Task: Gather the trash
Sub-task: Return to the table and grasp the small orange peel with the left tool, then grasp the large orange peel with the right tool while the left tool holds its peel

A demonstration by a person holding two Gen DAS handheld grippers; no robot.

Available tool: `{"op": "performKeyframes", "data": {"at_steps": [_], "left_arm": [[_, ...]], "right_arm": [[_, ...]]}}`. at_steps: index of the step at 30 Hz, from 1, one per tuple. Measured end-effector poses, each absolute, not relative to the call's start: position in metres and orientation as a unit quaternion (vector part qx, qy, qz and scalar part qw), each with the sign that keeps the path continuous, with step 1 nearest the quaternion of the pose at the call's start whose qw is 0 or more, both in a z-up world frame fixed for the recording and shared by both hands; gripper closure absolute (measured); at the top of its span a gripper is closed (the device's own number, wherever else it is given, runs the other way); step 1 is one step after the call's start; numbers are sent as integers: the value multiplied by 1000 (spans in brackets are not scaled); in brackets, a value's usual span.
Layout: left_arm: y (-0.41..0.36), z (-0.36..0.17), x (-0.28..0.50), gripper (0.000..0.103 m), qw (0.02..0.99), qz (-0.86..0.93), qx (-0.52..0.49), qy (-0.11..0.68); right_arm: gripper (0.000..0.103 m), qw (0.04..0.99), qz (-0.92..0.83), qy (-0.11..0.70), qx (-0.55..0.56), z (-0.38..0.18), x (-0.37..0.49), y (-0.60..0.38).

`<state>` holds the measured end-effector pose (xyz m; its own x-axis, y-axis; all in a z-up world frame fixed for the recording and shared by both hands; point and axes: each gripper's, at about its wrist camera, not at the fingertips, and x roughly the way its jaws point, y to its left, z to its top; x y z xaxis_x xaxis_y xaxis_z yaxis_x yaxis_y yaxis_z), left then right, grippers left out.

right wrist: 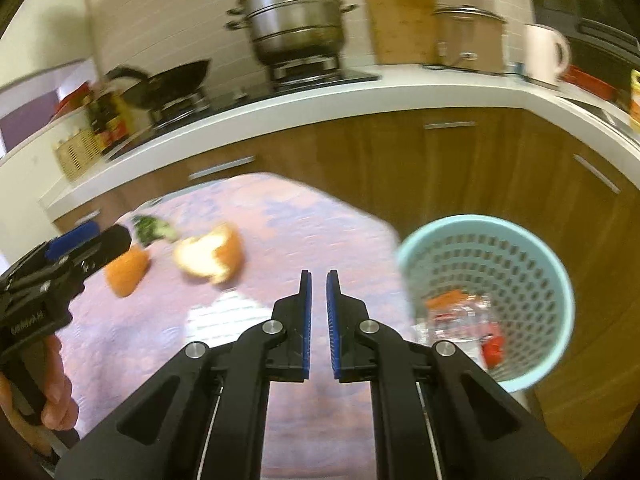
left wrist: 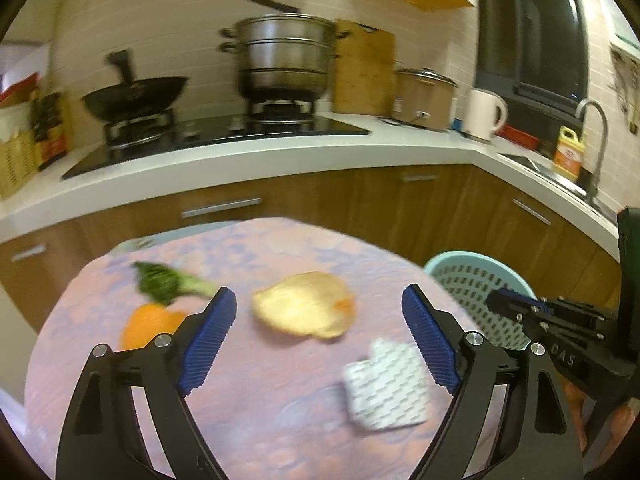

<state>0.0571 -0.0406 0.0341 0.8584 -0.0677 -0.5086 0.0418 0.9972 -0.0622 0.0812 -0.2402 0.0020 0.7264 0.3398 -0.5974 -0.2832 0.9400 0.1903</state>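
Note:
On the pink tablecloth (left wrist: pixel 248 400) lie a pale peel (left wrist: pixel 306 310), an orange peel (left wrist: pixel 150 326), a green vegetable scrap (left wrist: pixel 168 284) and a white patterned wrapper (left wrist: pixel 386 386). My left gripper (left wrist: pixel 318 338) is open and empty above the table, with the pale peel between and beyond its fingertips. My right gripper (right wrist: pixel 319 280) is shut and empty, hovering over the cloth left of the light blue basket (right wrist: pixel 560 280), which holds some wrappers. The pale peel (right wrist: pixel 210 258), orange peel (right wrist: pixel 126 272) and white wrapper (right wrist: pixel 228 314) also show in the right wrist view.
A kitchen counter (left wrist: pixel 280 152) with wooden cabinets runs behind the table. On it stand a wok (left wrist: pixel 136 96), a steel steamer pot (left wrist: pixel 282 58), a cutting board (left wrist: pixel 362 68), a cooker, a white kettle (left wrist: pixel 486 114) and a sink at the right.

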Motion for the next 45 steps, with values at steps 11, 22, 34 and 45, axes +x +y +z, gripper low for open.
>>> {"op": "performKeyframes", "data": {"at_steps": [11, 22, 34, 45], "left_arm": [[71, 5, 48, 18, 952, 47, -86, 291], [97, -35, 78, 17, 938, 62, -113, 321], [79, -45, 94, 37, 930, 74, -52, 356], [99, -44, 81, 75, 936, 56, -122, 326]], "right_arm": [[39, 921, 225, 317, -20, -28, 56, -147], [20, 929, 214, 302, 1, -36, 58, -156], [14, 932, 200, 302, -14, -39, 57, -150], [8, 914, 164, 370, -34, -17, 110, -126]]}}
